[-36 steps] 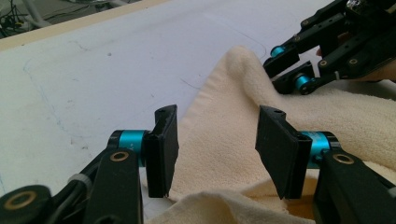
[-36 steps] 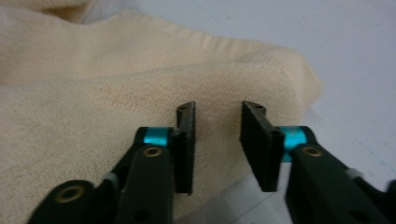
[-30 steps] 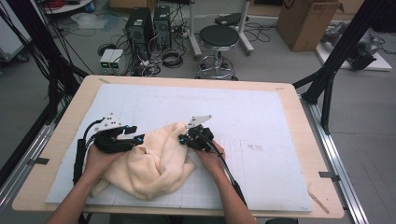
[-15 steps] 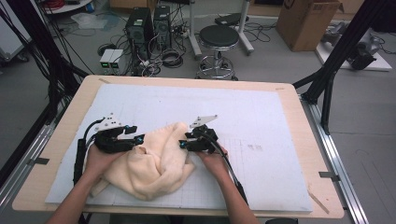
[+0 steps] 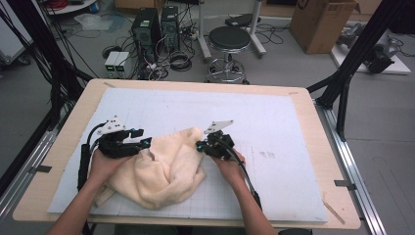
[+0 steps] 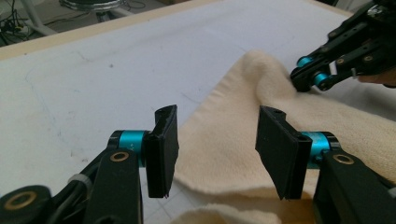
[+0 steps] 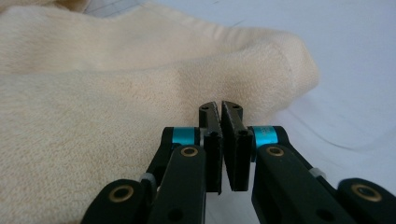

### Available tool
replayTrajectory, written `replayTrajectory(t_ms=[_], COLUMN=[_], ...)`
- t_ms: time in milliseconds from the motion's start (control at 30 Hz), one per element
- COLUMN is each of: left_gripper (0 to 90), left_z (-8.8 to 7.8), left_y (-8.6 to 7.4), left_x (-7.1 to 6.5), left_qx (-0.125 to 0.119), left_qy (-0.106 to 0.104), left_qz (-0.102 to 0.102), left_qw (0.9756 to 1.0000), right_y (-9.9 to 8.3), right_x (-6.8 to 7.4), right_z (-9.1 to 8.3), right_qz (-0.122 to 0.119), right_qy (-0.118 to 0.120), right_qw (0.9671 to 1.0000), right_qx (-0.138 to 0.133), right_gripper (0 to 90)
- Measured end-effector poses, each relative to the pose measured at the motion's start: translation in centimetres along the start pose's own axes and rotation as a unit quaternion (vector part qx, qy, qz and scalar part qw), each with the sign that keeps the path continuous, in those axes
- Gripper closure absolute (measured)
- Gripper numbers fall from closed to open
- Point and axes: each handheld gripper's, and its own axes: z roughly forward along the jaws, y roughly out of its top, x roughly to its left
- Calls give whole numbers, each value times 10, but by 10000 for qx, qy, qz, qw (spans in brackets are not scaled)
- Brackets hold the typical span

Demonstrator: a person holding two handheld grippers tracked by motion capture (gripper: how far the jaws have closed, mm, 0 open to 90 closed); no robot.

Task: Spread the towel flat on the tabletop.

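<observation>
A cream fleece cloth (image 5: 161, 171) lies bunched on the white mat, toward the front. My left gripper (image 5: 144, 143) rests at the cloth's left edge. In the left gripper view its jaws stand open (image 6: 217, 144) over a flat part of the cloth (image 6: 224, 140), with the pads clear of it. My right gripper (image 5: 199, 146) is at the cloth's upper right corner. Its jaws have just been closing and are now shut (image 7: 220, 112), tips pinched into a raised fold at the edge of the cloth (image 7: 93, 116). The left gripper view shows the right gripper (image 6: 306, 79) at that ridge.
The white gridded mat (image 5: 293, 122) covers a wooden table (image 5: 58, 161), with bare mat to the right and behind the cloth. Beyond the table stand a black stool (image 5: 229, 39), computer towers (image 5: 147, 24) with cables, and a cardboard box (image 5: 323, 19).
My right gripper has shifted a little to the right and up, and the cloth's upper corner has followed it. The left gripper has stayed put.
</observation>
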Motion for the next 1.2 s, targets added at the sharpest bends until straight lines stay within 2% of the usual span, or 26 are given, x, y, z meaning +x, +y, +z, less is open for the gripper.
replayTrajectory(t_ms=[133,267,367,400,433,533,633,700,833,867,967,1033,1133,1200], left_gripper=[490,491,495,503,503,509,518,520,521,528,563,653,828,846], left_z=[10,30,52,60,68,91,111,124,147,148,148,147,147,145], left_y=[11,19,25,26,28,30,28,25,14,13,13,13,14,15], left_x=[-7,-16,-22,-25,-26,-28,-29,-29,-36,-37,-39,-39,-43,-44], left_qx=[-48,81,202,229,326,627,793,985,1483,1516,1470,1468,1496,1552], left_qy=[-16,-119,-251,-283,-347,-358,-461,-515,-461,-445,-389,-385,-411,-390], left_qz=[62,168,165,163,161,299,337,365,630,683,751,773,883,895], left_qw=[10000,9998,9993,9992,9987,9969,9952,9931,9859,9851,9855,9854,9839,9831], right_y=[-8,-17,-26,-34,-34,-42,-50,-53,-66,-70,-74,-75,-75,-73], right_x=[-11,-15,-18,-19,-19,-22,-25,-27,-32,-33,-35,-37,-39,-39], right_z=[-39,-76,-77,-73,-73,-76,-88,-91,-97,-99,-101,-102,-99,-97], right_qz=[26,32,105,108,108,174,252,272,357,392,389,469,422,379], right_qy=[-278,-424,-366,-389,-389,-385,-433,-469,-519,-539,-582,-564,-606,-613], right_qw=[9996,9989,9992,9991,9991,9985,9974,9971,9968,9968,9965,9963,9959,9959], right_qx=[-109,-216,-93,-89,-89,-359,-524,-542,-484,-450,-458,-458,-523,-540], right_gripper=[876,875,846,739,739,663,612,609,584,577,575,572,572,573])
